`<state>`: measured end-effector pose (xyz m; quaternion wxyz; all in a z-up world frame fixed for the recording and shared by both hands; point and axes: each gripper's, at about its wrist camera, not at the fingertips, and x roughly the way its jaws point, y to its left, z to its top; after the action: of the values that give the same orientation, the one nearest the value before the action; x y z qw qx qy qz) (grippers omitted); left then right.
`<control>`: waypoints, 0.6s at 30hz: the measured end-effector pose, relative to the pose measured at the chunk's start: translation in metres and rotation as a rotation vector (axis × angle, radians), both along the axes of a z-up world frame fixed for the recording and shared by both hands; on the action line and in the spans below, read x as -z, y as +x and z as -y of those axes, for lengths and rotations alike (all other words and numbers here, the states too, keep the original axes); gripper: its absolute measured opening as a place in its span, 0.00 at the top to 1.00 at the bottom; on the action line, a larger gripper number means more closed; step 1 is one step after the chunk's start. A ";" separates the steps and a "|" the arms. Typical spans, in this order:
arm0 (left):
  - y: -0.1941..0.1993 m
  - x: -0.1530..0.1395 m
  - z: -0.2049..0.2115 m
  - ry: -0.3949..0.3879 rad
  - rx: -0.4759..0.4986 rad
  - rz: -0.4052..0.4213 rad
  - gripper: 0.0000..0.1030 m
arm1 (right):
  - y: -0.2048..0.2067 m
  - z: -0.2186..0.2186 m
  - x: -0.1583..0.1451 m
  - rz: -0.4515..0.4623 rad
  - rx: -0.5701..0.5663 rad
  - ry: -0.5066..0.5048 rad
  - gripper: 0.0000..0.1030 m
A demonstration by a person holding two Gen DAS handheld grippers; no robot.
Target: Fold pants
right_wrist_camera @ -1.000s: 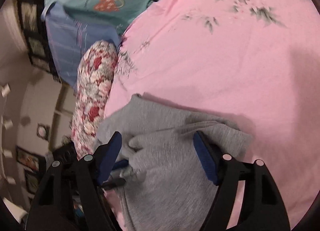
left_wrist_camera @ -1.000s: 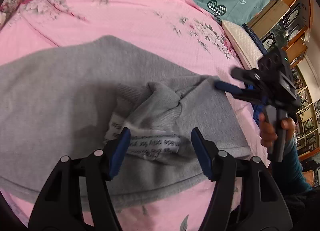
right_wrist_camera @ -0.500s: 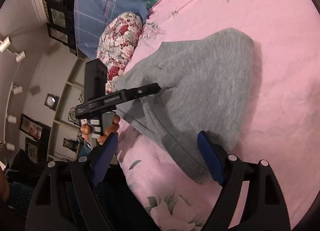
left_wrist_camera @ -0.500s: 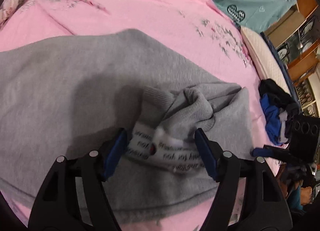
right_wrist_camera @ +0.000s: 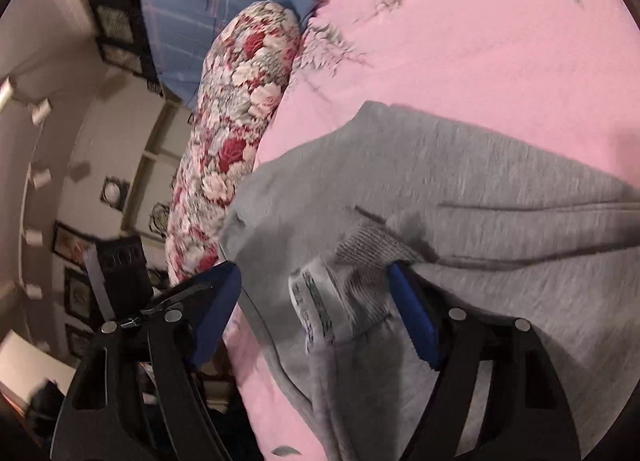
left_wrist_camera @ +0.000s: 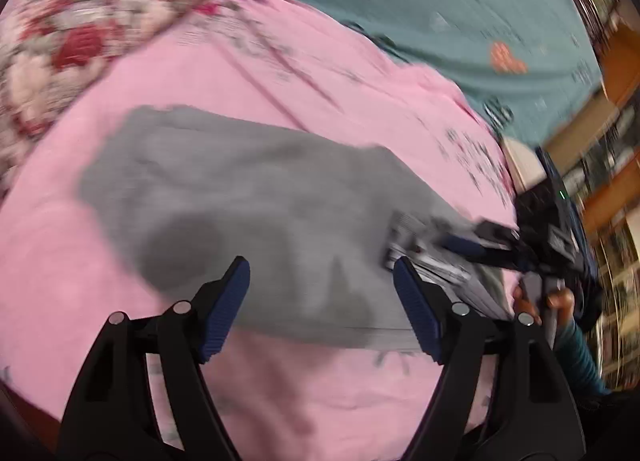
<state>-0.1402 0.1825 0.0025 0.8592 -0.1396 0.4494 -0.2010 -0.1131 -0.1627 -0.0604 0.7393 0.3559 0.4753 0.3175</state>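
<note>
A flowered pillow [right_wrist_camera: 236, 157] lies beside the pink sheet [left_wrist_camera: 280, 73] where my grey pants [left_wrist_camera: 256, 197] rest folded. My left gripper [left_wrist_camera: 322, 301] hovers above them, jaws opening, empty. My right gripper [right_wrist_camera: 316, 309] angles down, closing around the waistband [right_wrist_camera: 340, 293], pads not pressing.

pants [right_wrist_camera: 500, 197]: matt grey knit (ribbed waistband) | sheet [right_wrist_camera: 480, 41]: smooth pink cloth

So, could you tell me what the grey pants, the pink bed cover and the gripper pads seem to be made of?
Grey pants: probably a soft heathered sweatshirt knit, matte, with a ribbed band near the printed white label.
Pink bed cover: thin woven fabric, likely cotton, matte, with a floral print and soft creases.
Pads of the right gripper: blue, finely ridged, looks like rubber or soft plastic on black hard plastic arms.
</note>
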 end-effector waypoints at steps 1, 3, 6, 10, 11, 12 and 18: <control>-0.001 -0.001 -0.019 -0.020 -0.042 -0.002 0.22 | 0.000 -0.002 -0.005 -0.004 -0.002 -0.014 0.24; 0.000 0.001 -0.058 -0.067 -0.146 -0.025 0.21 | -0.007 -0.008 -0.019 0.034 -0.013 -0.088 0.23; 0.003 0.010 -0.097 -0.149 -0.238 -0.076 0.21 | -0.023 -0.039 -0.044 0.143 -0.059 -0.301 0.20; 0.005 0.023 -0.112 -0.202 -0.274 -0.125 0.21 | -0.048 -0.128 -0.064 0.369 -0.252 -0.625 0.20; 0.005 0.026 -0.112 -0.211 -0.273 -0.138 0.21 | -0.053 -0.146 -0.063 0.400 -0.303 -0.652 0.20; 0.006 0.029 -0.112 -0.219 -0.270 -0.153 0.21 | -0.056 -0.166 -0.060 0.426 -0.354 -0.686 0.20; 0.003 0.038 -0.112 -0.264 -0.250 -0.165 0.21 | -0.057 -0.249 -0.029 0.538 -0.471 -0.982 0.20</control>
<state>-0.1377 0.2947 -0.0352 0.8120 -0.3219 0.4669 -0.1378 -0.1706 0.0863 -0.0316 0.8213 -0.2341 0.4285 0.2950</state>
